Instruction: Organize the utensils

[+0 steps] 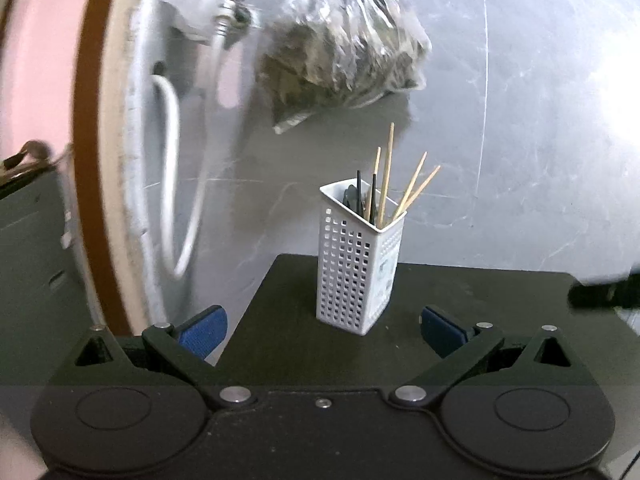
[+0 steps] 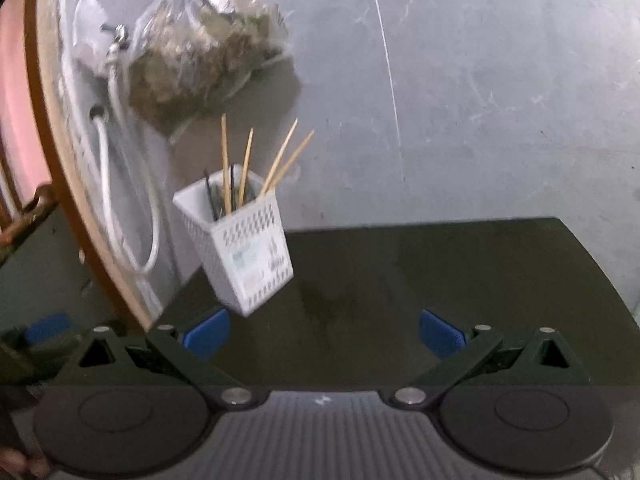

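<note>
Blue pads: left gripper point(image 1: 323, 330) spread wide, holding nothing; right gripper point(image 2: 324, 330) likewise wide apart and empty.
Holder: white perforated holder point(image 1: 354, 264) stands upright on the dark tabletop point(image 1: 460, 304), just ahead of the left gripper, near the table's back-left edge.
Contents: wooden chopsticks point(image 1: 386, 176) and black utensils point(image 1: 373, 200) stand inside the holder.
Behind holder: clear plastic bag point(image 1: 344, 52) hangs on the grey wall point(image 1: 540, 100); white hose point(image 1: 176, 168) to its left.
</note>
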Demonstrator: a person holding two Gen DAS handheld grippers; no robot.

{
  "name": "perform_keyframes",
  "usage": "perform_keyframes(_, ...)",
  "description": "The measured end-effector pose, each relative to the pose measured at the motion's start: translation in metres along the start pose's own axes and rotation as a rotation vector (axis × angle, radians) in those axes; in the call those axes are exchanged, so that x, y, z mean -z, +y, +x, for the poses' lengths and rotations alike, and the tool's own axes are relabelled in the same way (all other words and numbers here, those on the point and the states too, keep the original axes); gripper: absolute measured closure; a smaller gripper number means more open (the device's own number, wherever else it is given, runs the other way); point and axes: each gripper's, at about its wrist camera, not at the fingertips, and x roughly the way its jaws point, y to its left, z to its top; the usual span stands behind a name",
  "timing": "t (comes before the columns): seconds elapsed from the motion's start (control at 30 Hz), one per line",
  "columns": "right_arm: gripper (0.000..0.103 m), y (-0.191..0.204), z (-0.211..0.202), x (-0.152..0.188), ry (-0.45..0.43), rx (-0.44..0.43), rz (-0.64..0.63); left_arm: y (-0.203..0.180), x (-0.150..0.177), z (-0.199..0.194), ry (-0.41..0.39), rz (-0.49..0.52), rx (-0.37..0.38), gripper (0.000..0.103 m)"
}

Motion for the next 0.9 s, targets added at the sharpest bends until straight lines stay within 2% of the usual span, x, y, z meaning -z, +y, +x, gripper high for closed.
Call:
perform_keyframes(0.23,0.0,-0.008,-0.039,0.028,0.042,0.011,0.011,-0.015,0.003,-0.045,0.035,-0.025,-0.024,0.001)
perform_keyframes(0.4,0.0,-0.009,-0.045,0.03,0.045,0.012,0.021,-0.017,0.004,-0.053,0.051,-0.034,-0.037,0.001)
perform_keyframes(0.9,0.0,-0.013,-0.045,0.028,0.038,0.014,0.036,-0.018,0.003,-0.056,0.031,-0.025,-0.043,0.001)
